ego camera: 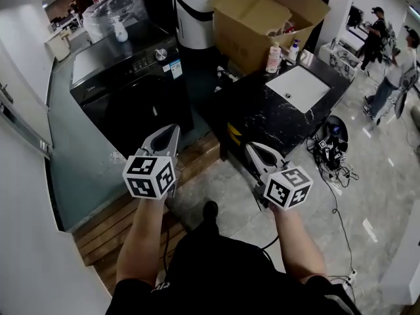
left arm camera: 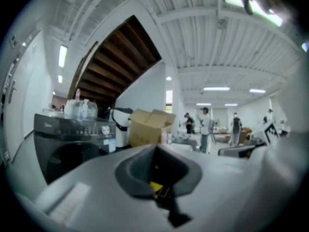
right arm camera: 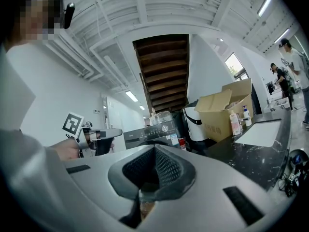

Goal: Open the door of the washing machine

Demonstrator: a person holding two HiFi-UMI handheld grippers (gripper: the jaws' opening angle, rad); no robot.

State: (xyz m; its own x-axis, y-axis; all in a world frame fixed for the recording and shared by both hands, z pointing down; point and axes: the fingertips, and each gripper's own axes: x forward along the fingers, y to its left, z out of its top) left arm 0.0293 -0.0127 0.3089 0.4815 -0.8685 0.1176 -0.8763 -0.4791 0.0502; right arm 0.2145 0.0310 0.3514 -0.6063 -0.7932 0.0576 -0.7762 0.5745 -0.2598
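Wood step (ego camera: 105,236) fronts black washing machine (ego camera: 125,77), door (ego camera: 141,113) barely readable; left claw (ego camera: 172,131) & right claw (ego camera: 252,149) both together, empty.

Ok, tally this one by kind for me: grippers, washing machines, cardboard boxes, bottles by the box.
Grippers: 2, left gripper, right gripper
Washing machine: 1
Cardboard box: 1
Bottles: 2, pinkish bottle, blue-capped bottle
Total: 6

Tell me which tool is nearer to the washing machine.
Left. The left tool is close before the washing machine, pointing at its front; the right tool is off to the side, before the black counter.
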